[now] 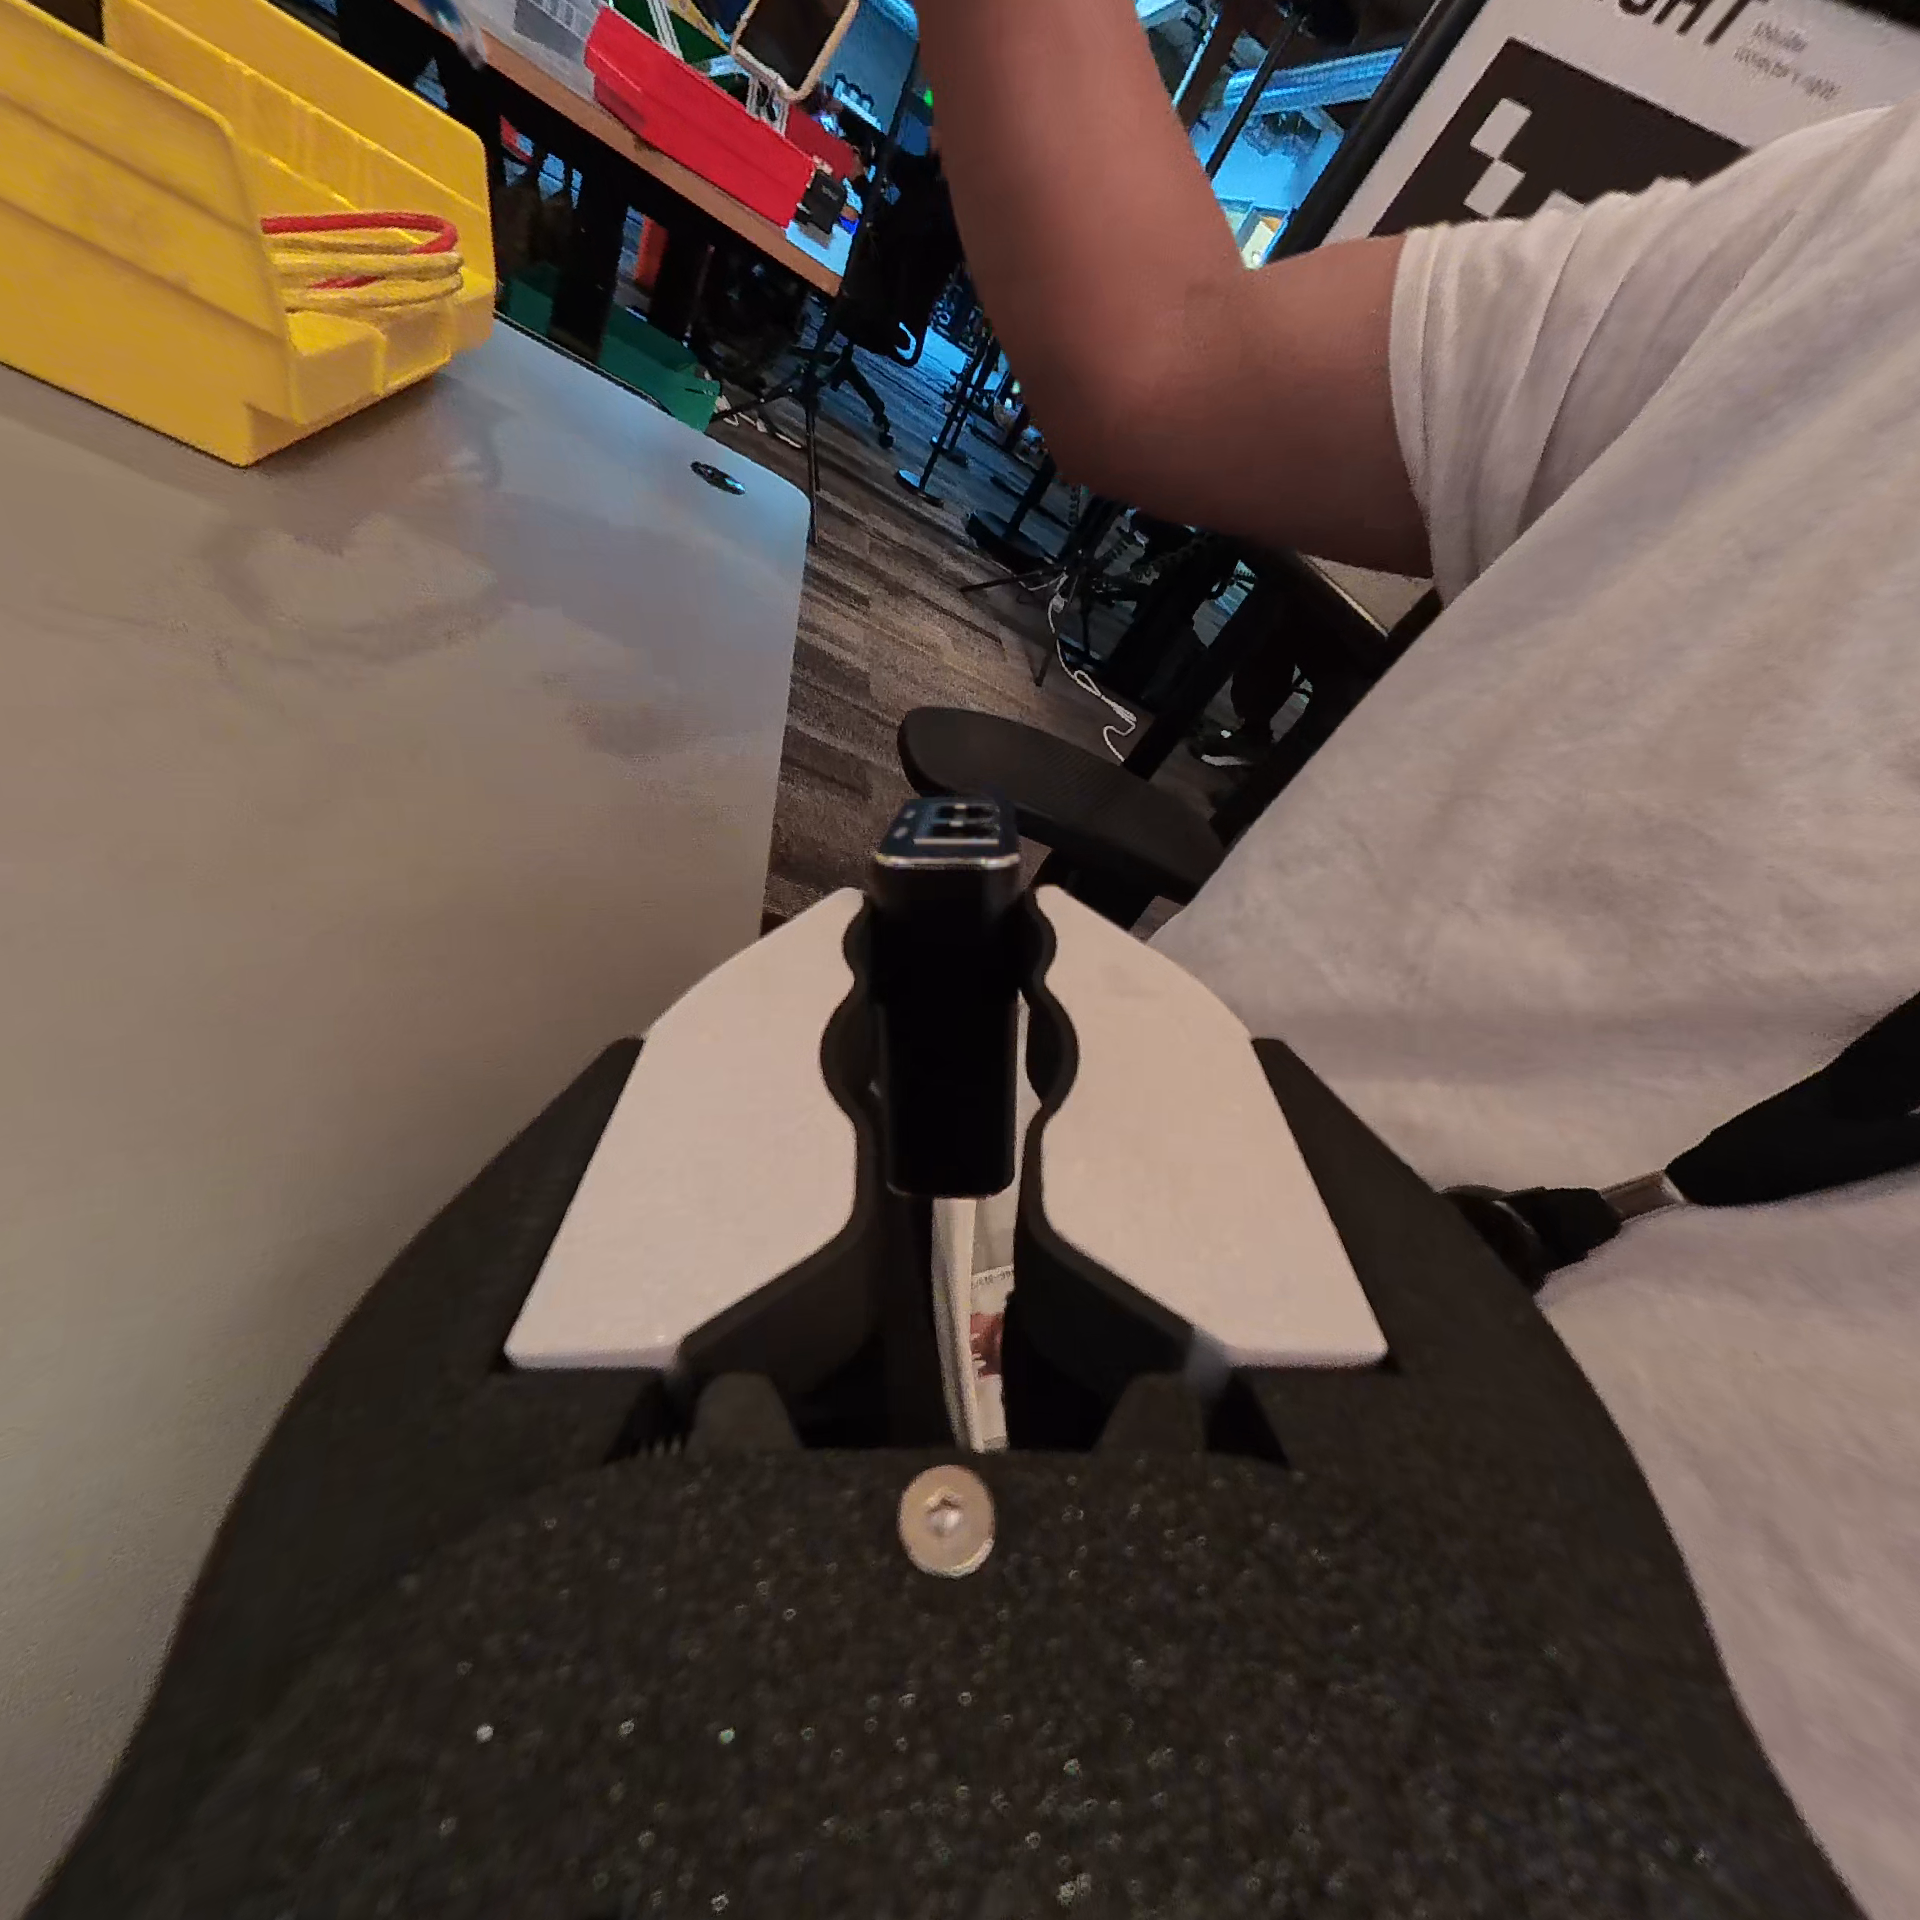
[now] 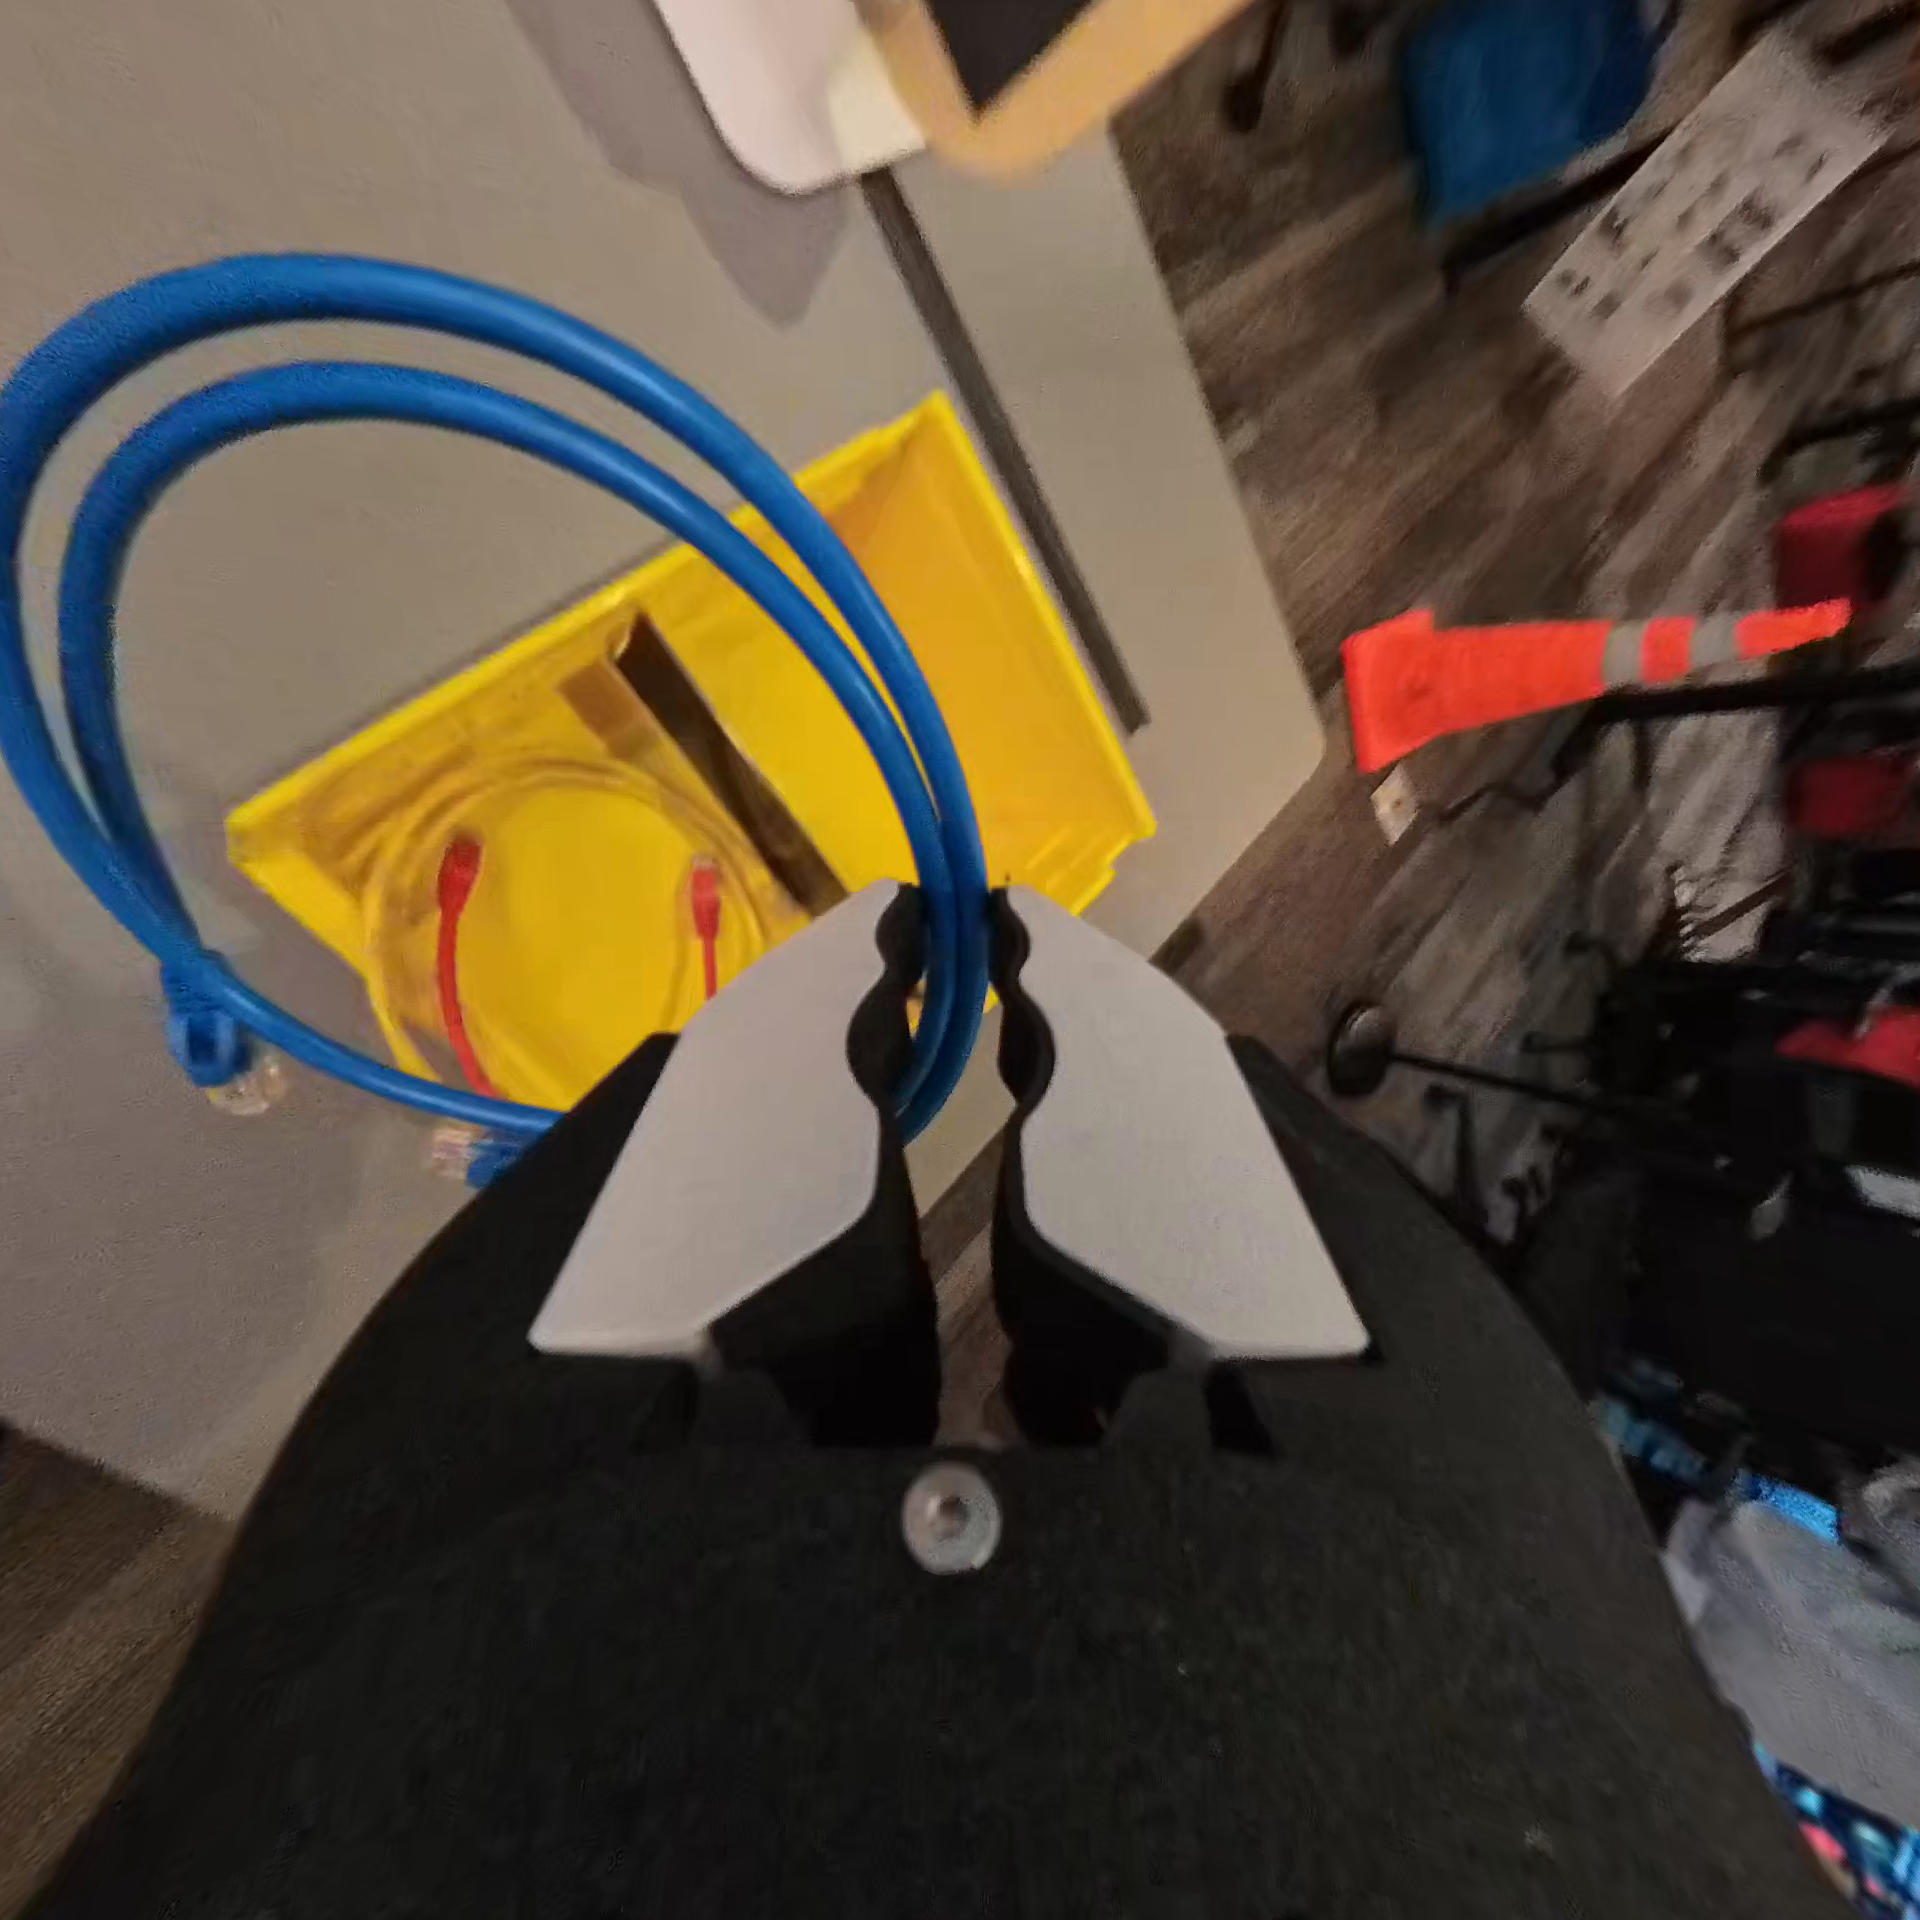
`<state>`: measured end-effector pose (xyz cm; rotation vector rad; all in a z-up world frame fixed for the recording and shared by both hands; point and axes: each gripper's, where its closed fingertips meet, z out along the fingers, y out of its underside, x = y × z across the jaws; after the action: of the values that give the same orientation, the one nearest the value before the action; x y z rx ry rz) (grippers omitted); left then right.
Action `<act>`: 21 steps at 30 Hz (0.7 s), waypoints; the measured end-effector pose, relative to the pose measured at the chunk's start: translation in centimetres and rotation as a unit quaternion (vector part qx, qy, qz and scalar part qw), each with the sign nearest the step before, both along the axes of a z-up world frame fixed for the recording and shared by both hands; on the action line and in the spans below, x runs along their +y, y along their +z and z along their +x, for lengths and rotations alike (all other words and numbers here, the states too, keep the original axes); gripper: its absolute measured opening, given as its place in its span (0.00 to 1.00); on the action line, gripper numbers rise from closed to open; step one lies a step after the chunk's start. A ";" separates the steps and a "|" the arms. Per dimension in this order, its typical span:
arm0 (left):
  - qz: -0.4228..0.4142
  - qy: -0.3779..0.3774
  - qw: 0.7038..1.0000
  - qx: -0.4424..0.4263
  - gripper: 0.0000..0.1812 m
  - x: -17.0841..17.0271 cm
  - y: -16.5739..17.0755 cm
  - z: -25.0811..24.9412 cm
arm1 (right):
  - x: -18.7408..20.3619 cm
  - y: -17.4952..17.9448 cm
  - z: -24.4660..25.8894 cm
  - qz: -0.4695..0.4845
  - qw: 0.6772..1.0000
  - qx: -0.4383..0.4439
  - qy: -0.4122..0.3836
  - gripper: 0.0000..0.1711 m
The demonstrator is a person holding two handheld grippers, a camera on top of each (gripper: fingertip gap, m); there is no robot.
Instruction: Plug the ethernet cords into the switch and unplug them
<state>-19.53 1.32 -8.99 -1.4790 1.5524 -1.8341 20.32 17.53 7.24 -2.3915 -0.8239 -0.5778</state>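
In the left wrist view my left gripper (image 1: pixel 943 925) is shut on a small black switch (image 1: pixel 943 997), held off the table's edge with its port end (image 1: pixel 951 824) pointing away. In the right wrist view my right gripper (image 2: pixel 951 914) is shut on a coiled blue ethernet cord (image 2: pixel 499 416), held above the grey table. The cord's loops hang left, with its two clear plugs (image 2: pixel 244 1086) low on the left. Red-ended cords (image 2: pixel 457 883) lie coiled in a yellow bin (image 2: pixel 987 644) below.
A yellow bin (image 1: pixel 135 260) with red and yellow cords (image 1: pixel 364 260) sits at the back left of the grey table (image 1: pixel 364 727). A person's arm (image 1: pixel 1122 343) and white shirt (image 1: pixel 1610 727) fill the right. An orange cone (image 2: pixel 1507 675) lies on the floor. The gap from one gripper's tips to the other's is roughly 45 cm.
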 end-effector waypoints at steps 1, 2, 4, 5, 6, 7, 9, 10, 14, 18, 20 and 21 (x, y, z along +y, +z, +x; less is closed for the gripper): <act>0.001 -0.005 1.000 0.002 0.13 -0.2 -0.1 0.1 | -0.8 -1.5 1.1 -0.036 0.999 0.011 -0.020 0.07; 0.001 -0.010 1.000 0.004 0.14 -0.5 -0.1 0.1 | -1.4 -3.3 1.9 -0.075 0.996 0.024 -0.033 0.07; 0.003 -0.021 1.000 0.011 0.14 -0.9 -0.4 0.2 | -2.1 -7.8 3.0 -0.160 0.984 0.058 -0.055 0.07; 0.006 -0.025 1.000 0.015 0.13 -1.1 -0.6 0.3 | -2.3 -10.0 3.7 -0.201 0.975 0.068 -0.069 0.07; 0.010 -0.026 0.999 0.018 0.13 -1.2 -0.8 0.4 | -2.3 -12.2 4.3 -0.233 0.966 0.073 -0.084 0.07; 0.014 -0.025 0.999 0.021 0.14 -1.3 -1.0 0.4 | -2.2 -14.2 4.8 -0.261 0.957 0.079 -0.099 0.07; 0.017 -0.021 0.999 0.023 0.14 -1.2 -1.0 0.5 | -2.2 -17.6 5.1 -0.310 0.938 0.093 -0.120 0.07; 0.017 -0.017 0.999 0.022 0.13 -1.0 -1.0 0.6 | -2.2 -18.9 5.2 -0.326 0.930 0.102 -0.133 0.07; 0.010 0.001 1.000 0.019 0.13 0.0 -1.0 0.4 | -1.6 -22.3 5.8 -0.348 0.910 0.128 -0.188 0.07; 0.005 0.011 1.000 0.021 0.13 0.7 -1.2 0.1 | -1.9 -24.6 6.6 -0.352 0.909 0.095 -0.202 0.07; 0.005 0.012 1.000 0.021 0.13 0.7 -1.2 0.1 | -1.6 -24.5 7.3 -0.328 0.917 0.083 -0.210 0.13; 0.007 0.013 1.000 0.021 0.13 0.7 -1.2 0.0 | -1.4 -24.0 7.6 -0.311 0.921 0.087 -0.216 0.17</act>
<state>-19.49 2.02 -10.16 -1.5339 1.5542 -1.7853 27.91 16.15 -16.75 -3.1957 -0.4311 -0.2719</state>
